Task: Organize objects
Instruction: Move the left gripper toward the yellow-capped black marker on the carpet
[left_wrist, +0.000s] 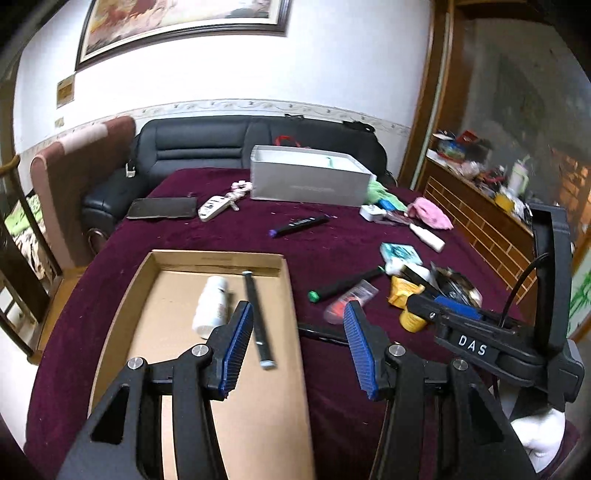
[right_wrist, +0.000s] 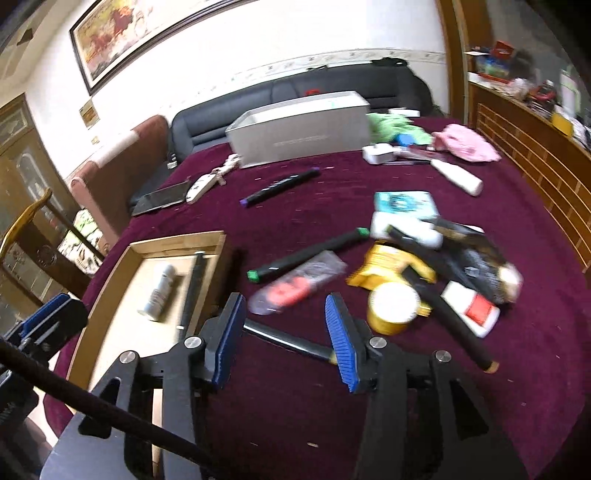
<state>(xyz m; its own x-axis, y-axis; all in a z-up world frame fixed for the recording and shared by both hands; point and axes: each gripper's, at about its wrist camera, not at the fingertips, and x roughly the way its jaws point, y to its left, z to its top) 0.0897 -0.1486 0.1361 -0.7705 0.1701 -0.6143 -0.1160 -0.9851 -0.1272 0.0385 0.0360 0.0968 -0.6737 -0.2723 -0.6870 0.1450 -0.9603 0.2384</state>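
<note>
A shallow cardboard tray (left_wrist: 147, 266) lies on the dark red cloth and holds a white bottle (left_wrist: 211, 306) and a dark marker (left_wrist: 258, 317). My left gripper (left_wrist: 297, 334) is open and empty above the tray's right wall. My right gripper (right_wrist: 284, 325) is open and empty, with a black pen (right_wrist: 288, 341) lying on the cloth between its fingers. The tray also shows in the right wrist view (right_wrist: 122, 258). A green-capped marker (right_wrist: 306, 254), a red packet (right_wrist: 295, 286), a yellow tape roll (right_wrist: 391, 308) and a purple-capped marker (right_wrist: 280, 186) lie loose.
A grey box (left_wrist: 306, 181) stands at the far side of the table. A phone (left_wrist: 162, 208), a white remote (left_wrist: 214, 207), a white tube (right_wrist: 458, 175), pink cloth (right_wrist: 465, 147), green cloth (right_wrist: 395, 127) and a teal box (right_wrist: 404, 203) lie around. A sofa (left_wrist: 207, 147) stands behind.
</note>
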